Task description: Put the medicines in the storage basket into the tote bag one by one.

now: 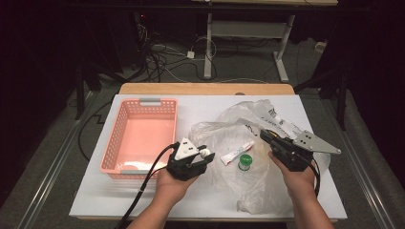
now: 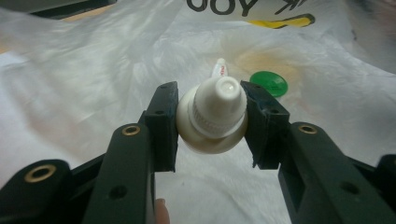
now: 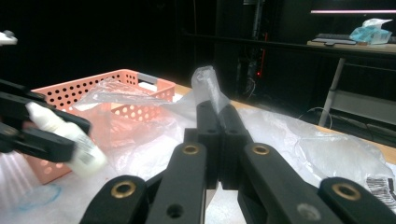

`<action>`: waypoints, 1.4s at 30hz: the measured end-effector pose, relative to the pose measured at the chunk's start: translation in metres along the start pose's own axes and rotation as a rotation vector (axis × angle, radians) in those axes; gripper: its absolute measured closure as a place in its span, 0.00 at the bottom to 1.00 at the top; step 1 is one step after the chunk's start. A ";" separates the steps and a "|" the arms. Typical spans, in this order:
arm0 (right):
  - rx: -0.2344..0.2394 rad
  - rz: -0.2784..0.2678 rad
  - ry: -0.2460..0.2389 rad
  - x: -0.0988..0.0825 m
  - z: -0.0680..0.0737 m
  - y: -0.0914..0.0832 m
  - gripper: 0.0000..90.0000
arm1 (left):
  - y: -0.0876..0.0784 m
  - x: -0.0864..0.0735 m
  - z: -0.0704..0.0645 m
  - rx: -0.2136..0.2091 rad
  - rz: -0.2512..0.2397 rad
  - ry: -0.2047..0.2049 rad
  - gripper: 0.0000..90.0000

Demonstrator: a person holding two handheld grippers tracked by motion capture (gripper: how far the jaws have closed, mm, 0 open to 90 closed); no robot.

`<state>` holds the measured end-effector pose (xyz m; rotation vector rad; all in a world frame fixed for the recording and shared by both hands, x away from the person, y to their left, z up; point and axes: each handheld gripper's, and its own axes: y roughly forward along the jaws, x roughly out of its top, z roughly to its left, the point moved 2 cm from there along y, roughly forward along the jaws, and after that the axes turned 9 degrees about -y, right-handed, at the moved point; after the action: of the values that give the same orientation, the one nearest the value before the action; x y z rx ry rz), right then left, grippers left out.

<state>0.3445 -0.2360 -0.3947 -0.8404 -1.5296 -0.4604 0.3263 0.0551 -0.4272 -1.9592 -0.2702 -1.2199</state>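
My left gripper point(image 2: 210, 100) is shut on a small white squeeze bottle point(image 2: 212, 116), whose cap points away from the camera. In the high view this gripper point(image 1: 205, 155) sits just right of the pink basket point(image 1: 143, 136), at the bag's left edge. My right gripper point(image 3: 217, 112) is shut on a raised fold of the clear plastic bag point(image 3: 208, 86); from above it point(image 1: 265, 135) is over the bag's right half point(image 1: 229, 129). Inside the bag lie a white tube with red print point(image 1: 237, 151) and a green-lidded jar point(image 1: 245, 161).
The pink basket point(image 3: 93, 93) stands open on the white tabletop point(image 1: 191, 107) to the left. The bag spreads over the table's middle and right. Beyond the table are cables on the floor point(image 1: 162, 62) and the legs of another desk point(image 1: 208, 47).
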 end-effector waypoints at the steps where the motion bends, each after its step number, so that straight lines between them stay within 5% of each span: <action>1: -0.001 -0.001 0.002 0.000 0.000 0.000 1.00 | 0.007 0.001 -0.001 0.002 0.002 0.001 0.64; 13: 0.013 -0.004 0.011 0.000 0.000 0.004 1.00 | 0.088 0.014 0.000 0.047 0.078 0.022 0.64; 22: 0.022 0.000 0.008 -0.001 0.002 0.006 1.00 | 0.131 0.014 0.008 0.086 0.130 -0.017 0.64; 27: 0.018 -0.003 0.012 0.000 0.002 0.005 1.00 | 0.135 0.016 0.009 0.055 0.112 -0.041 0.63; 31: 0.020 -0.005 0.009 0.000 0.002 0.004 1.00 | 0.129 0.021 0.007 0.054 0.079 -0.050 0.49; 36: 0.017 -0.003 0.006 0.000 0.002 0.004 1.00 | 0.110 0.026 0.000 0.063 0.078 -0.013 0.43; 42: 0.019 -0.006 0.000 0.002 0.003 0.002 1.00 | 0.072 0.018 -0.010 0.015 0.053 0.001 0.43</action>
<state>0.3446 -0.2321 -0.3938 -0.8216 -1.5347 -0.4499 0.3681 -0.0036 -0.4472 -1.9411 -0.2252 -1.1814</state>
